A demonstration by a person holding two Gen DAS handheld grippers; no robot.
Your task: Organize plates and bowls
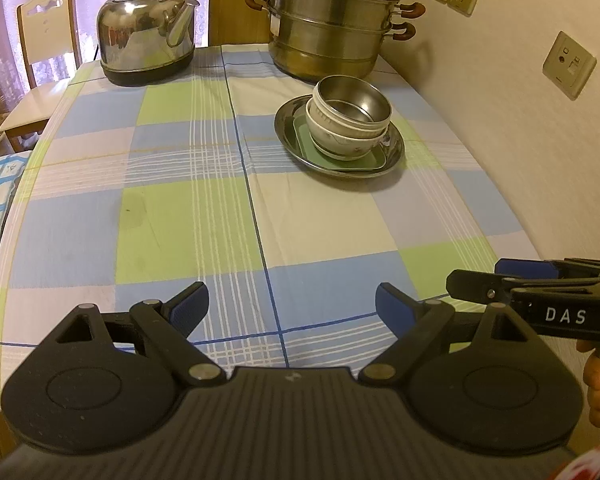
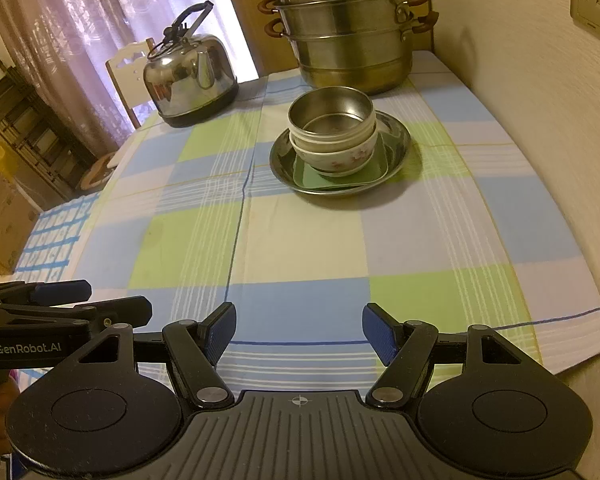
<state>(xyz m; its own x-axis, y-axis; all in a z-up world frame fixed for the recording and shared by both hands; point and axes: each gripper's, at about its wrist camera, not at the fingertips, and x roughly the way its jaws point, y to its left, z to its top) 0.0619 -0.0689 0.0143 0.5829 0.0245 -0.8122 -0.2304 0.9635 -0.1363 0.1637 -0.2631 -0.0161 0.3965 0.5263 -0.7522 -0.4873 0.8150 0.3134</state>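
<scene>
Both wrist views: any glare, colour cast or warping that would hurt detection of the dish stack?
Left wrist view: warm yellow cast, fisheye bends the table edge, kettle mirrors the room, stack sharp with a soft shadow. Right wrist view: same cast, dark corners, highlights inside the steel bowl, backlit curtain washed out.

Worktop [image 1: 180,220]: stack toward far right, near wall [image 1: 520,140]. Metal bowl [image 1: 352,104] sits in ceramic bowl [image 1: 340,140], on square dish [image 1: 340,162], in round metal plate [image 1: 396,148]. Steamer pot [image 1: 332,28] behind stack. Kettle [image 1: 148,36] at far left. Chair [image 1: 48,40] beyond kettle.
</scene>
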